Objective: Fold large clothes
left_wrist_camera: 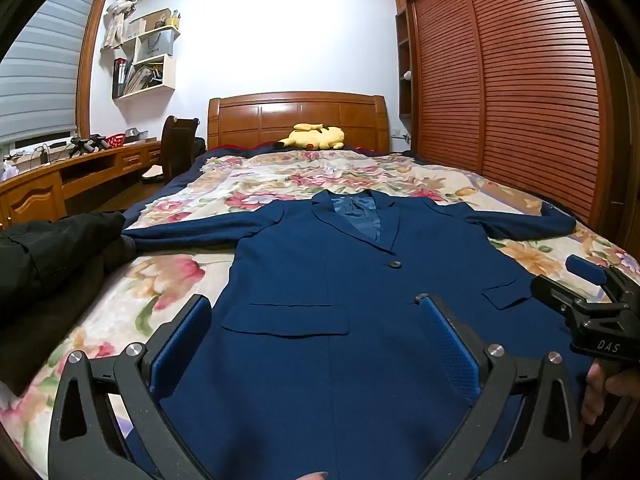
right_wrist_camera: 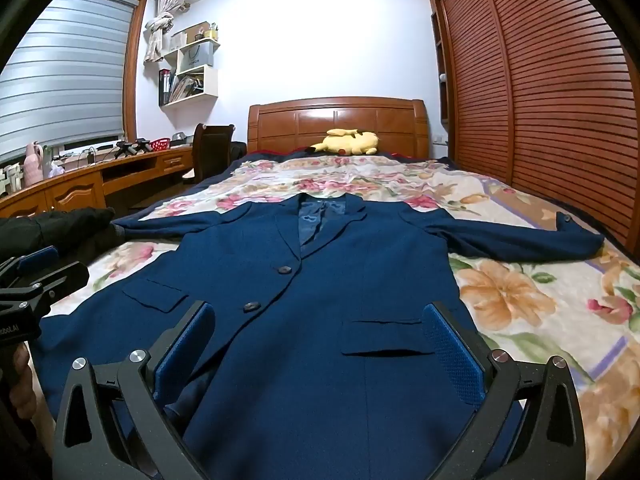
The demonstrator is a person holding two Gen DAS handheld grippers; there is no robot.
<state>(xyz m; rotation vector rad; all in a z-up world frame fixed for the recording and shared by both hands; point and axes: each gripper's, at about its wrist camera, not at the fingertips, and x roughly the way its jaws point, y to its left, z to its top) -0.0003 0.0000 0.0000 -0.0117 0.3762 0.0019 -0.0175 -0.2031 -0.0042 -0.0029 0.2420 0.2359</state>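
the blue jacket [left_wrist_camera: 340, 280] is lying face up and spread flat on the bed [left_wrist_camera: 168, 280], collar toward the headboard [left_wrist_camera: 298, 118], hem toward the foot edge, both sleeves reaching out toward the side edges. nothing is folded yet, so the task is sitting at its opening step: the approach before a first grasp

the left hand-held gripper [left_wrist_camera: 316, 344] is hovering over the lower front of the jacket near the foot edge, its blue pads spread wide and gripping nothing. the right hand-held gripper [right_wrist_camera: 320, 348] is hovering beside it over the other lower panel, jaws likewise spread and empty

judging from this layout, the next move is probably calling for each gripper to travel outward to a sleeve or a side edge, pinch a single clean layer of cloth, and carry it across the body toward the middle. the fabric looks heavy and lined, so a shallow pinch may be slipping

a dark garment [left_wrist_camera: 52, 248] is heaped at the bed's left edge, touching the left cuff, and a yellow plush toy [left_wrist_camera: 316, 136] is resting by the headboard, well apart
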